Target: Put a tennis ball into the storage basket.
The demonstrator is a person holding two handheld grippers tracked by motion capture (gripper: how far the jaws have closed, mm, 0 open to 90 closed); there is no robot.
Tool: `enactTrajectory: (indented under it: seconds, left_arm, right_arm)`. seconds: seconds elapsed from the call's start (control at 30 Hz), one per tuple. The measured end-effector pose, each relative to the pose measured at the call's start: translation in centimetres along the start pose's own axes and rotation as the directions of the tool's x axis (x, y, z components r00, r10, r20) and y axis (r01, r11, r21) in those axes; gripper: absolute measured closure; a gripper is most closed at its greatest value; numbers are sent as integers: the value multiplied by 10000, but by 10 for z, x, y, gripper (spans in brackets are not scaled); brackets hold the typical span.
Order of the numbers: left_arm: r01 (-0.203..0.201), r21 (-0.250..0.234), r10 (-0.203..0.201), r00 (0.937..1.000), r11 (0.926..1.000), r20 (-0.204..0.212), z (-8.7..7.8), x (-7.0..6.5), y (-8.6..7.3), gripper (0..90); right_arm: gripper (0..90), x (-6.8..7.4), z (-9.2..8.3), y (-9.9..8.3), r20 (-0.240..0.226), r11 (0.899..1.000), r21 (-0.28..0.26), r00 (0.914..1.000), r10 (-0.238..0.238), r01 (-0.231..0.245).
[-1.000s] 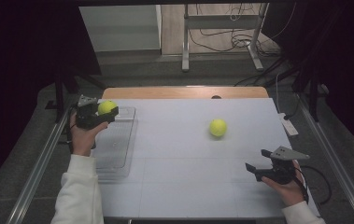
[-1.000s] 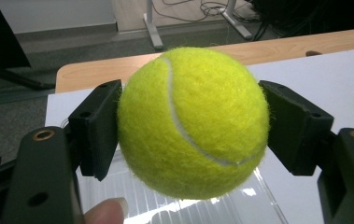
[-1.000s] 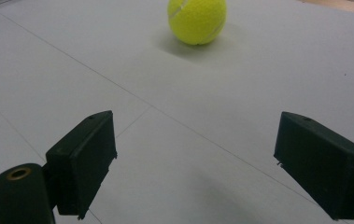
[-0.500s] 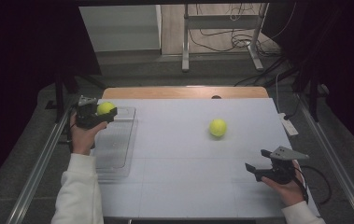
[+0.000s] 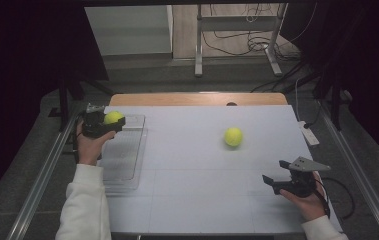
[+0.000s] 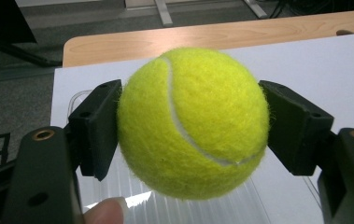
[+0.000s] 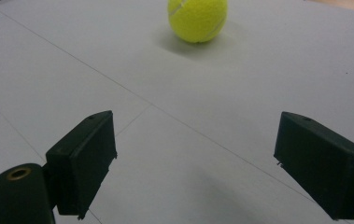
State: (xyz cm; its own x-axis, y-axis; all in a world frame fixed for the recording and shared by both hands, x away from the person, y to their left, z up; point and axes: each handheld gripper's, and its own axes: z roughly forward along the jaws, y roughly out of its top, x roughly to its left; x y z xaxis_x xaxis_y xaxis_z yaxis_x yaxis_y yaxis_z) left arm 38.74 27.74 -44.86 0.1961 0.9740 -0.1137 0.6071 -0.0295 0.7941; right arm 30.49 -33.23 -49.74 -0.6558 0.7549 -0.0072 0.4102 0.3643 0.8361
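The left tool point(image 5: 108, 125) grips a yellow tennis ball point(image 6: 191, 123) between its two black jaws, holding it above the far end of a clear plastic tray point(image 5: 127, 165) at the left of the white surface point(image 5: 187, 165). The right tool point(image 5: 273, 181) rests wide and empty near the front right, pointing toward a second tennis ball point(image 5: 233, 136) lying well apart, mid-surface.

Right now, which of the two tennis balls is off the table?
The tennis ball clamped in the left hand-held gripper, over the clear tray. The other ball lies free mid-table.
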Motion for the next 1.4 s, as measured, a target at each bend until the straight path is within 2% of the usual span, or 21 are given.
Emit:
enactTrajectory:
  seconds: [0.83, 1.13, 1.4]
  left_arm:
    - [5, 820, 6, 9999, 9966, -125, 15, 7, -6, 269]
    - [-252, 1380, 276, 9995, 9901, -158, 26, 4, -9, 268]
    - [-279, 1744, 305, 9995, 9843, -123, 32, 6, -12, 268]
  right_arm:
    - [130, 0, 0, 0, 9, 10000, 11, 10000, 3, -3]
    - [130, 0, 0, 0, -1, 10000, 3, 10000, -4, 4]
    - [129, 0, 0, 0, 14, 10000, 17, 10000, 18, -18]
